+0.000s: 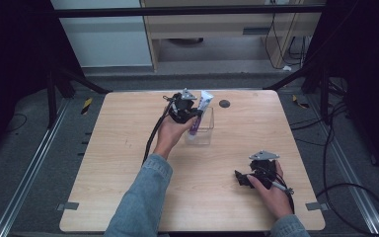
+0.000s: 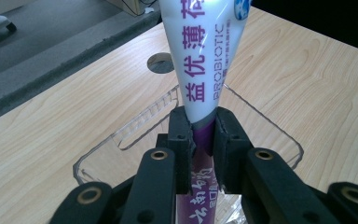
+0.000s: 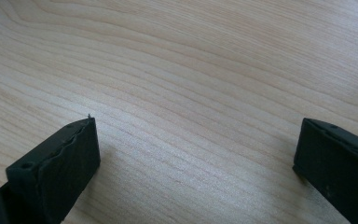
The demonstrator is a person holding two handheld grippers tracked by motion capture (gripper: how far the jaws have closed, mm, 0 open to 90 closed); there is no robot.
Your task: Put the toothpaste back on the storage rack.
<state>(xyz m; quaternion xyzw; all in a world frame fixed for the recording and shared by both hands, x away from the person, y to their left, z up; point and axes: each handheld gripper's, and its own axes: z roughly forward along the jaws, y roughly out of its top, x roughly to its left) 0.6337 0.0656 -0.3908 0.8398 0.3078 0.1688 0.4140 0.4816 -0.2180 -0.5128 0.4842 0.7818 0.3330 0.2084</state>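
A white and purple toothpaste tube (image 1: 200, 112) (image 2: 205, 70) stands tilted in a clear plastic box (image 1: 206, 132) (image 2: 121, 140) near the middle back of the wooden table (image 1: 128, 173). My left gripper (image 1: 191, 114) (image 2: 203, 133) is shut on the tube, its pads pressing both sides where white turns to purple. My right gripper (image 1: 241, 178) (image 3: 196, 149) rests at the front right of the table, open wide, with bare wood between its jaws.
A round dark hole (image 1: 224, 103) (image 2: 161, 63) sits in the table behind the box. Cables trail from both grippers. The table's far edge drops to a grey floor with dark frame legs and a cabinet beyond.
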